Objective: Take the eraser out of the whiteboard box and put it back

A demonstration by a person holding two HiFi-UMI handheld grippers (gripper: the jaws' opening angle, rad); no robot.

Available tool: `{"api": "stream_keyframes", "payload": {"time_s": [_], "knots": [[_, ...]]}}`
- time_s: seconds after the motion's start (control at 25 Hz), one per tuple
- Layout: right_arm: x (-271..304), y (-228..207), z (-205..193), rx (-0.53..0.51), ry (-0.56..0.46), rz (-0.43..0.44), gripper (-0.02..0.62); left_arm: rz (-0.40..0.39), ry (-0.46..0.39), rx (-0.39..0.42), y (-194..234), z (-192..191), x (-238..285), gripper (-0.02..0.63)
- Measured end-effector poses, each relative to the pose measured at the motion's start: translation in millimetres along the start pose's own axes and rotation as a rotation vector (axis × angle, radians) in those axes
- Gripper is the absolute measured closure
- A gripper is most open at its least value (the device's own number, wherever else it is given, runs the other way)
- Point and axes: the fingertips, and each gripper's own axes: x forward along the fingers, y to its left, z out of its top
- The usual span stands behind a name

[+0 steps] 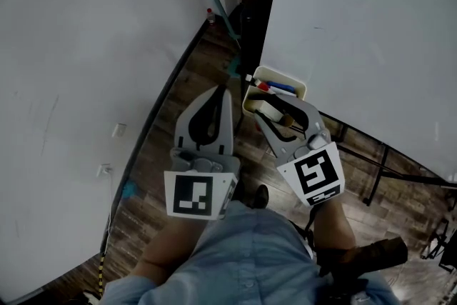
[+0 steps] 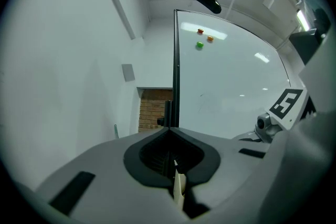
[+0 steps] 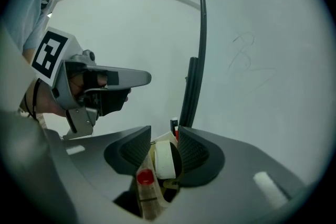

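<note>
— So, where's the eraser [image 3: 164, 157] relative to your tongs?

— I see it standing on edge inside the whiteboard box [image 1: 285, 73], right between my right tongs [image 3: 164, 131]. Those are spread apart, not pressing it; it sits nearer the right pad, with a red-capped marker [image 3: 145, 177] just left of it.

— And the other side?

— My left tongs [image 2: 169, 128] are closed together, empty, left of the box.
</note>
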Motion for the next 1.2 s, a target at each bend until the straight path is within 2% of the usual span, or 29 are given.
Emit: {"api": "stream_keyframes", "payload": {"time_s": [0.16, 0.36, 0.44, 0.56, 0.88, 1.2], "knots": [[7.1, 4.0, -8.2, -0.056, 0.063, -0.003, 0.437, -0.007, 0.008, -0.009, 2.4, -4.6, 6.4, 0.603], [11.3, 0.5, -17.9, -0.119, 0.143, -0.069, 0.454, -0.024, 0.012, -0.015, -0.8, -6.6, 10.1, 0.603], [12.9, 1.4, -21.8, -0.117, 0.156, -0.067, 0.457, -0.027, 0.012, -0.015, -1.8, -6.9, 10.1, 0.603], [15.8, 4.4, -23.9, -0.073, 0.147, -0.038, 0.469, -0.026, 0.01, -0.013, -1.2, -6.4, 8.4, 0.603], [16.9, 4.0, -21.8, -0.05, 0.124, -0.041, 0.479, -0.002, 0.001, 0.001, 4.0, -1.2, -2.5, 0.603], [-14.4, -5.1, 10.8, -0.032, -0.007, -0.109, 0.489, 0.016, -0.038, 0.027, -3.5, 15.4, -21.1, 0.603]]}}
